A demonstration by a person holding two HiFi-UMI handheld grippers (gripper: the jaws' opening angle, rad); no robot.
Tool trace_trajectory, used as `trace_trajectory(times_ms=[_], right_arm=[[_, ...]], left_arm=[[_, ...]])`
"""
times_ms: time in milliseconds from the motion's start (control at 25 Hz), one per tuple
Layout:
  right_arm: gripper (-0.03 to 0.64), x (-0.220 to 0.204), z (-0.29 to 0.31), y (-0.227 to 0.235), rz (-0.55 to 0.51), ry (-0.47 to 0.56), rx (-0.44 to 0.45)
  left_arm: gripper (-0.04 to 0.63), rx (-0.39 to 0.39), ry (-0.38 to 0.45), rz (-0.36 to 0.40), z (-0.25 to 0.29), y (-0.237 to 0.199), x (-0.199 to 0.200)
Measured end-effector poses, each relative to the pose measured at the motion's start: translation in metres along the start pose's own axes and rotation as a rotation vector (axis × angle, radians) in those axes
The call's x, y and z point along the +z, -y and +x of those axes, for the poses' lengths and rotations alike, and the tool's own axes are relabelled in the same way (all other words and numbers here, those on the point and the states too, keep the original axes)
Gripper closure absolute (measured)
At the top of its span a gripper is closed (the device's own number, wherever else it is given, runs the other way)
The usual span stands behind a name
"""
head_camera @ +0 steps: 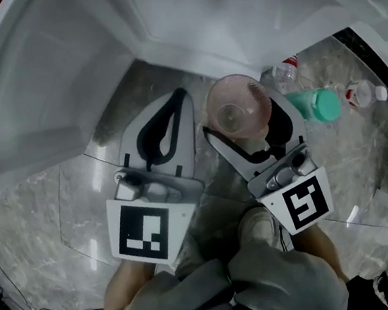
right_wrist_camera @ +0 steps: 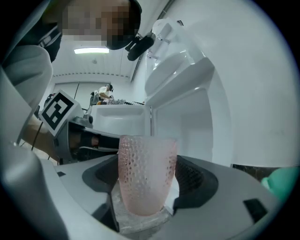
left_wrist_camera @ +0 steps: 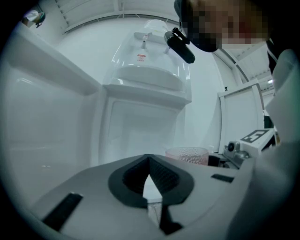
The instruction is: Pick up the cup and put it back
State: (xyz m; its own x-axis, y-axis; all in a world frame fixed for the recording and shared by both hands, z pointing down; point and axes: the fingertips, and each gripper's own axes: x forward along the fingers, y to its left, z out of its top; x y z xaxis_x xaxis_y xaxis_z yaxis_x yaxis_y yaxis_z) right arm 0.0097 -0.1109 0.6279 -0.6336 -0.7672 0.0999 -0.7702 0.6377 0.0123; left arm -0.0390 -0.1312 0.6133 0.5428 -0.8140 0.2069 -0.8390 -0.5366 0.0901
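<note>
Nearest to the head camera, the person's grey clothing (head_camera: 226, 292) is filling the lower edge, and just beyond it the 2 tools are reaching forward over the marble floor (head_camera: 52, 205). The right tool (right_wrist_camera: 147, 183) is pinching the pink dimpled cup (right_wrist_camera: 146, 164) by its lower half from 2 sides, probably so that the wider rim is left free; the cup is standing upright between the jaws, its mouth pointing up and its long axis vertical. The left tool (left_wrist_camera: 149, 161) is hanging just beside it with its jaws pressed together on nothing.
</note>
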Motion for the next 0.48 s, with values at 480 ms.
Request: trace_trajectory(times_ms=[480], right_arm=[[0.245, -0.013, 0.056, 0.011, -0.047, -0.022, -0.030]], left_arm=[[0.583, 0.006, -0.028, -0.008, -0.015, -0.015, -0.008]])
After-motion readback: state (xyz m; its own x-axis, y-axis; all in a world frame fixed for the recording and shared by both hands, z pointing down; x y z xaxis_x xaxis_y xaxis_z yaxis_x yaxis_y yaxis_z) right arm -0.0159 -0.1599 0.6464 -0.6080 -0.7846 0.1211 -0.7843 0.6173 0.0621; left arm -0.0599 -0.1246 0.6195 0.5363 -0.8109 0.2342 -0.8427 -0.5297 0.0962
